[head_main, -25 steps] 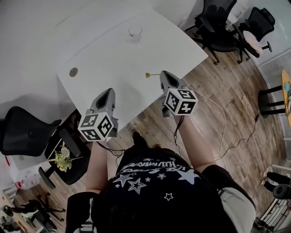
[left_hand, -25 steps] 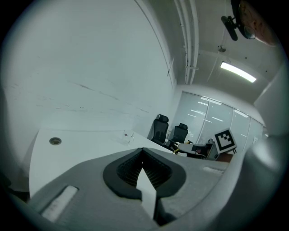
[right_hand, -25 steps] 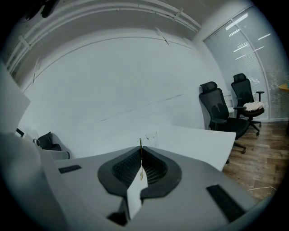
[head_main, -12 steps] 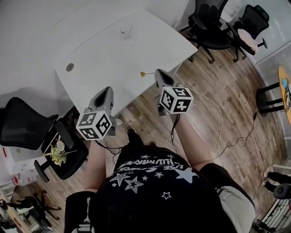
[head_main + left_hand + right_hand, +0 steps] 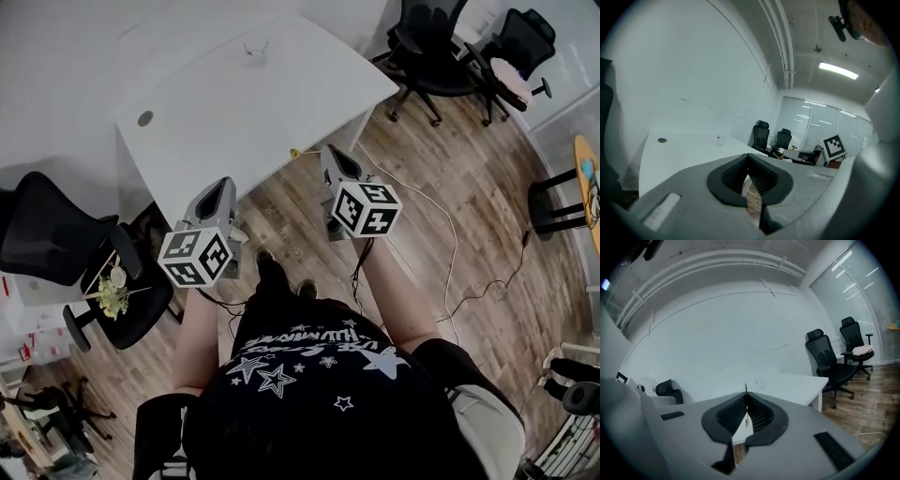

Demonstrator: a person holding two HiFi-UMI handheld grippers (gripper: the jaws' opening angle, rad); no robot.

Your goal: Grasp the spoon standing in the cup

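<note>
the right tool (image 5: 327, 153) is clamped shut on the thin gold spoon (image 5: 294, 153), whose end sticks out to the left past the tip. its own view shows the spoon pinched edge-on between the closed jaws. the left tool (image 5: 223, 185) is closed too, with nothing in it. the cup (image 5: 255, 49), a clear glass, stands alone near the far edge of the white worktop (image 5: 206, 112), well apart from both tools, which hang over the wooden floor (image 5: 422, 187) off the near edge. judging by this, the grasp is made and the spoon is out of the cup; nothing of the task seems left.
</note>
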